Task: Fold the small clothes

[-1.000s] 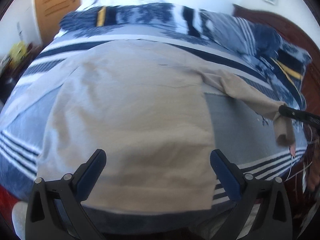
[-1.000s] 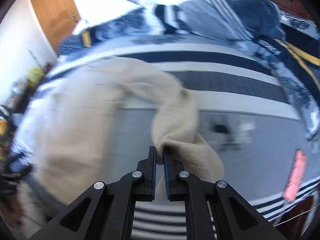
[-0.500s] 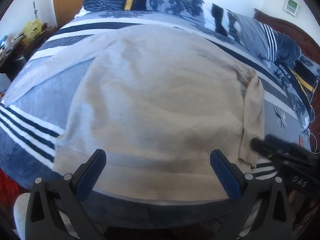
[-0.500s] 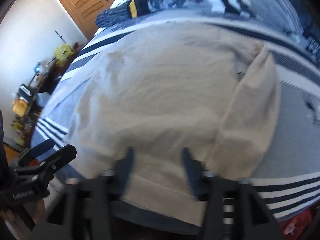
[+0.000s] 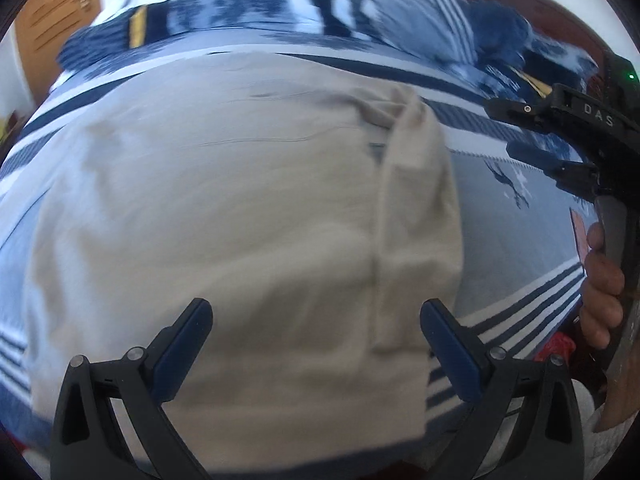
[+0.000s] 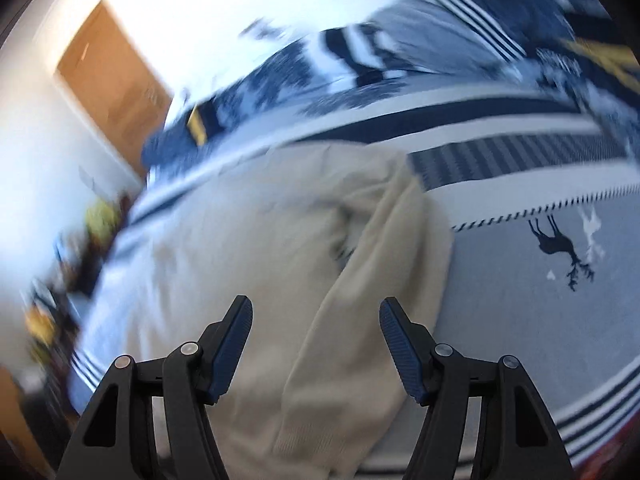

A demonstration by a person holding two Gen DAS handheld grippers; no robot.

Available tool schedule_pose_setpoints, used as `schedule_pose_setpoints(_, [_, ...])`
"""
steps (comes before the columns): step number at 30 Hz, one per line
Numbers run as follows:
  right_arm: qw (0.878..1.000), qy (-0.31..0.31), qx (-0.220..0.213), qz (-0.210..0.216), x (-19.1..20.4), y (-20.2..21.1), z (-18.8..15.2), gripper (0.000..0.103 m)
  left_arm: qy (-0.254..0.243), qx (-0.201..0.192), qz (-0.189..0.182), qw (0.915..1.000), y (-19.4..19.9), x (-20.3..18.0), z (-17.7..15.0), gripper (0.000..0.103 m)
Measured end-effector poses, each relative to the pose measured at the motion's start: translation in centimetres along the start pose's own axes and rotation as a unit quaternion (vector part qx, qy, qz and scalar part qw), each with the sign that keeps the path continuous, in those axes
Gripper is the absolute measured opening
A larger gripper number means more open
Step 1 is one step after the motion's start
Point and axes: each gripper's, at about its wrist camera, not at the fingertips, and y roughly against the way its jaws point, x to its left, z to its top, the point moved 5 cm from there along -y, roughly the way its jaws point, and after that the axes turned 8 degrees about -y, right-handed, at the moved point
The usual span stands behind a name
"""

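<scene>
beige sweater flat on bed, sleeve folded in — both grippers, left gripper, right gripper, wide, empty

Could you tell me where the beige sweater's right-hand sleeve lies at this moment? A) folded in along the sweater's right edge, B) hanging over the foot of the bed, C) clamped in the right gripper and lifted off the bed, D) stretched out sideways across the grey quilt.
A: the sleeve lies along the sweater body's right edge, and the right gripper stands open and empty above it.
</scene>
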Motion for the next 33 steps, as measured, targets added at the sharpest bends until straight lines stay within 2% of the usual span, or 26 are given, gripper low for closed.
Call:
schedule_pose_setpoints(2, [1.0, -0.03, -0.009, 0.001, -3.1, -0.1, 0.9, 0.071, -0.009, 0.013, -0.009, 0.9998, -2.0, -1.7, 0.8, 0.096])
schedule_pose_setpoints(4, [0.998, -0.062, -0.001, 0.009, -6.1, -1.0, 0.7, 0.071, -0.013, 0.037, -0.03, 0.9988, -4.1, -3.5, 1.3, 0.075])
schedule_pose_setpoints(5, [0.997, -0.073, 0.006, 0.015, -7.2, -1.6, 0.6, 0.069, -0.019, 0.05, -0.038, 0.9978, -5.2, -4.5, 1.5, 0.069])
schedule_pose_setpoints(7, [0.995, -0.093, 0.021, 0.021, -9.3, -3.0, 0.3, 0.062, -0.022, 0.062, -0.052, 0.9965, -6.6, -6.1, 1.4, 0.041])
schedule_pose_setpoints(8, [0.994, -0.101, 0.025, 0.022, -9.9, -3.3, 0.2, 0.061, -0.017, 0.062, -0.055, 0.9964, -7.0, -6.6, 1.3, 0.031])
schedule_pose_setpoints(9, [0.993, -0.108, 0.026, 0.033, -10.2, -3.6, 0.2, 0.061, -0.01, 0.055, -0.059, 0.9967, -6.9, -7.0, 1.2, 0.012])
schedule_pose_setpoints(10, [0.992, -0.112, 0.029, 0.048, -10.3, -3.7, 0.3, 0.061, -0.004, 0.038, -0.068, 0.997, -6.4, -7.3, 1.3, 0.003])
schedule_pose_setpoints(12, [0.992, -0.112, 0.029, 0.059, -10.1, -3.6, 0.4, 0.061, 0.003, 0.016, -0.082, 0.9965, -4.7, -7.2, 1.6, 0.003])
schedule_pose_setpoints(14, [0.991, -0.114, 0.028, 0.07, -9.8, -3.0, 0.7, 0.061, 0.02, -0.016, -0.107, 0.9939, -1.4, -6.4, 2.2, 0.003])
schedule_pose_setpoints(17, [0.986, -0.13, 0.029, 0.102, -8.9, -2.1, 2.2, 0.061, 0.015, -0.063, -0.112, 0.9916, 3.6, -4.5, 3.0, 0.003])
schedule_pose_setpoints(19, [0.985, -0.129, 0.035, 0.113, -7.2, -2.5, 3.8, 0.063, 0.004, -0.062, -0.11, 0.992, 5.2, -3.3, 3.2, 0.003])
schedule_pose_setpoints(22, [0.985, -0.127, 0.052, 0.104, -4.0, -5.1, 6.8, 0.088, 0.0, -0.057, -0.117, 0.9914, 5.3, -1.9, 2.8, 0.003])
schedule_pose_setpoints(23, [0.986, -0.126, 0.054, 0.095, -3.0, -6.6, 7.8, 0.09, 0.002, -0.055, -0.118, 0.9915, 5.2, -1.6, 2.6, 0.003])
schedule_pose_setpoints(26, [0.99, -0.115, 0.081, 0.032, -1.2, -12.1, 9.9, 0.09, 0.014, -0.056, -0.142, 0.9882, 5.4, 0.0, 1.9, 0.003])
schedule_pose_setpoints(29, [0.991, -0.06, 0.119, -0.022, 0.6, -17.8, 10.7, 0.088, 0.014, -0.061, -0.158, 0.9854, 5.7, 0.9, 1.5, 0.003])
schedule_pose_setpoints(30, [0.989, -0.035, 0.131, -0.06, 0.7, -20.0, 10.6, 0.086, 0.015, -0.063, -0.162, 0.9847, 5.9, 1.2, 1.4, 0.003])
schedule_pose_setpoints(31, [0.984, -0.011, 0.141, -0.105, 0.6, -21.9, 10.2, 0.068, 0.017, -0.065, -0.164, 0.9841, 6.1, 2.0, 1.3, 0.003])
schedule_pose_setpoints(32, [0.977, 0.014, 0.147, -0.151, 0.4, -23.3, 10.0, 0.041, 0.021, -0.067, -0.163, 0.9842, 6.4, 2.6, 1.4, 0.003])
schedule_pose_setpoints(33, [0.973, 0.026, 0.144, -0.178, 0.4, -23.8, 10.1, 0.037, 0.027, -0.07, -0.162, 0.9839, 7.0, 3.6, 1.1, 0.003])
